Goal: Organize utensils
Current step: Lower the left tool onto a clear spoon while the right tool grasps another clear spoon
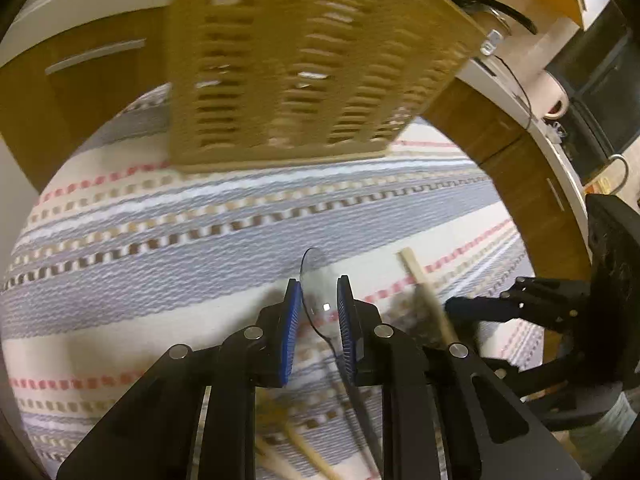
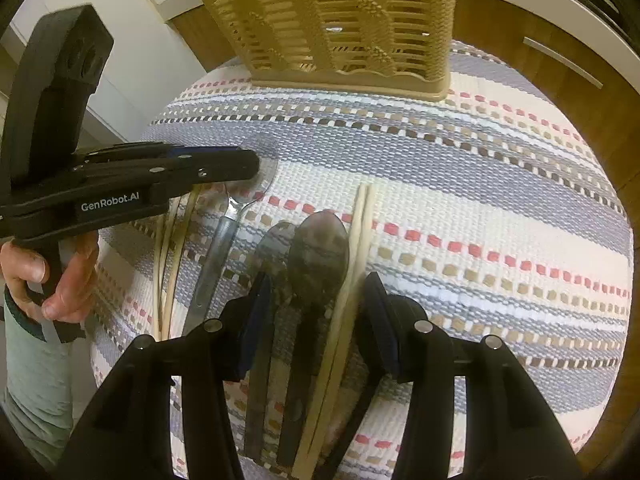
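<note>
The clear spoon (image 1: 316, 292) lies on the striped cloth (image 1: 160, 280) with its bowl between the blue pads (image 1: 291, 332) of my left gripper (image 1: 318, 320). The pads sit close on either side of the bowl, but I cannot tell whether they pinch it or only flank it. In the right view the same spoon (image 2: 236, 216) shows its bowl partly hidden under the left gripper (image 2: 256, 168), its handle running back toward me.

Just right of it lie two dark spoons (image 2: 316, 256), side by side and overlapping, bowls pointing away from me. A pair of chopsticks (image 2: 356, 240) lies touching along their right edge. My right gripper (image 2: 316, 316) is spread wide, one finger left of the dark spoons and the other right of the chopsticks, so both lie between its fingers; it grips nothing. More thin pale sticks (image 2: 172, 264) lie left of the clear spoon, partly covered by the left gripper's body. My left hand (image 2: 48, 276) wraps that gripper's handle.

Farther out on the cloth stands the tan slotted basket (image 2: 340, 28), upright, well apart from the utensils. Through its slots I cannot make out anything inside. In the left view the basket (image 1: 296, 64) is blurred.

Wooden cabinet fronts (image 2: 560, 80) with metal handles ring the cloth. A white mug (image 1: 554, 98) stands on a white ledge at the right.
</note>
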Motion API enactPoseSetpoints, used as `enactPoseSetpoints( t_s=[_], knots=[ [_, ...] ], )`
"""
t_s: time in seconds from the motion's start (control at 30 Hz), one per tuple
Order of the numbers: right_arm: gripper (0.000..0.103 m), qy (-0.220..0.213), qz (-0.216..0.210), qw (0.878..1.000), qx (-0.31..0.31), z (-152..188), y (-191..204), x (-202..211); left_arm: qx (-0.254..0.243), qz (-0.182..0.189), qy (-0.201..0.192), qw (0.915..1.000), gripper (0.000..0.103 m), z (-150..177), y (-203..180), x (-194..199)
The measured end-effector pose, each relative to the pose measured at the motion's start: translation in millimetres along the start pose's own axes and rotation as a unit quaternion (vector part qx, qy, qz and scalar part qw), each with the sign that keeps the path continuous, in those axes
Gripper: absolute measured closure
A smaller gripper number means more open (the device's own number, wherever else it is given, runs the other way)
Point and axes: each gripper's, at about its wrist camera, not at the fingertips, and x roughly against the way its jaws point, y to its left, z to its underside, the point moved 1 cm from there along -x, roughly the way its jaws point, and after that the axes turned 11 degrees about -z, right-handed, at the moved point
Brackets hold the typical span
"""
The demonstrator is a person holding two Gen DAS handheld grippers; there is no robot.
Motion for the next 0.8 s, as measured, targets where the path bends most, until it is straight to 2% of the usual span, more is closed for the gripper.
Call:
enactPoseSetpoints(
  t_s=[0.17,0.2,0.23,0.3,0.37,0.47,0.63,0.73,0.8],
  knots=[
    [0.057,0.001,0.011,1.000,0.011,-8.9,5.9,-13.0,0.005,-0.007,-0.005,0.9999,0.086,-0.1,16.4,4.4],
    [0.057,0.001,0.013,1.000,0.015,-10.6,7.1,-14.5,0.006,-0.007,-0.008,0.9999,0.079,0.1,19.4,7.4],
    [0.057,0.001,0.015,1.000,0.017,-12.0,7.4,-15.6,0.005,-0.005,-0.009,0.9999,0.065,-0.1,20.7,11.2],
    [0.057,0.000,0.021,1.000,0.021,-14.2,7.8,-16.7,0.001,-0.008,-0.015,0.9998,0.057,-3.1,17.0,14.3],
    [0.057,-0.003,0.027,0.999,0.026,-13.1,6.9,-11.0,-0.009,-0.023,-0.012,0.9996,0.057,-5.9,13.2,11.3],
    [0.057,-0.006,0.025,0.999,0.031,-14.0,4.7,-8.8,-0.026,-0.071,0.003,0.9971,0.057,-6.8,3.2,0.8],
    [0.058,-0.013,0.023,0.999,0.045,-14.0,4.4,-3.9,-0.046,-0.111,0.002,0.9927,0.057,-10.8,-16.4,-3.4],
    [0.058,-0.008,0.028,0.999,0.046,-20.4,7.2,-12.9,-0.057,-0.143,0.003,0.9881,0.069,-12.2,-23.5,-5.9],
    [0.059,-0.009,0.029,0.998,0.048,-22.2,10.0,-15.6,-0.063,-0.158,0.004,0.9854,0.071,-10.5,-25.3,-7.6]
  ],
)
